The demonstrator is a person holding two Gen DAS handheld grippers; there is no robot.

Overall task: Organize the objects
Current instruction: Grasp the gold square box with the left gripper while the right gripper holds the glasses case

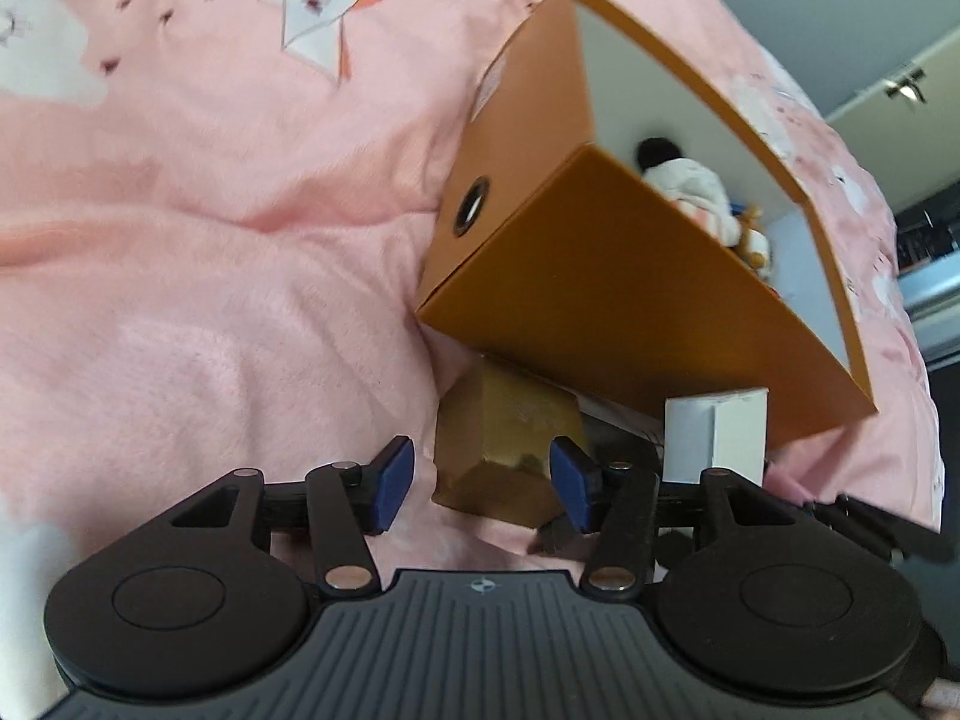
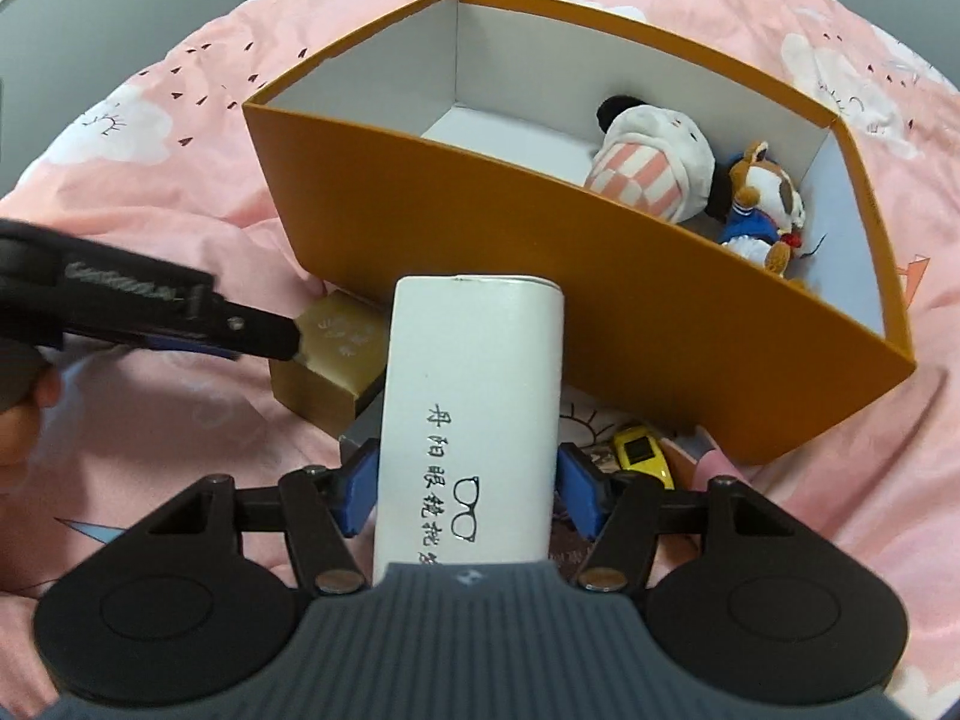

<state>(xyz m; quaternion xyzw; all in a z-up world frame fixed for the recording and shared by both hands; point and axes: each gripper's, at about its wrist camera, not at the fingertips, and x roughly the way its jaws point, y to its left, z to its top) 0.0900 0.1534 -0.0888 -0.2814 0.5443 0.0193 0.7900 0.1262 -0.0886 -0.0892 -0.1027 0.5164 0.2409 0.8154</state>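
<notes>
1. Lowering your left gripper [image 1: 483,483], keep its spread, empty jaws square around the gold box [image 1: 507,450], lower centre of frame, not yet pinched.
2. Lift the white glasses case [image 2: 471,420], clamped in your right gripper [image 2: 468,495], clear over the near wall of the orange box [image 2: 540,276], upper right, beside the plush toys [image 2: 654,162].

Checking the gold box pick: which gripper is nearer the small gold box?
Left. The left gripper has its open jaws around the gold box, beside the orange box. The right gripper is next to it, shut on the white case.
</notes>
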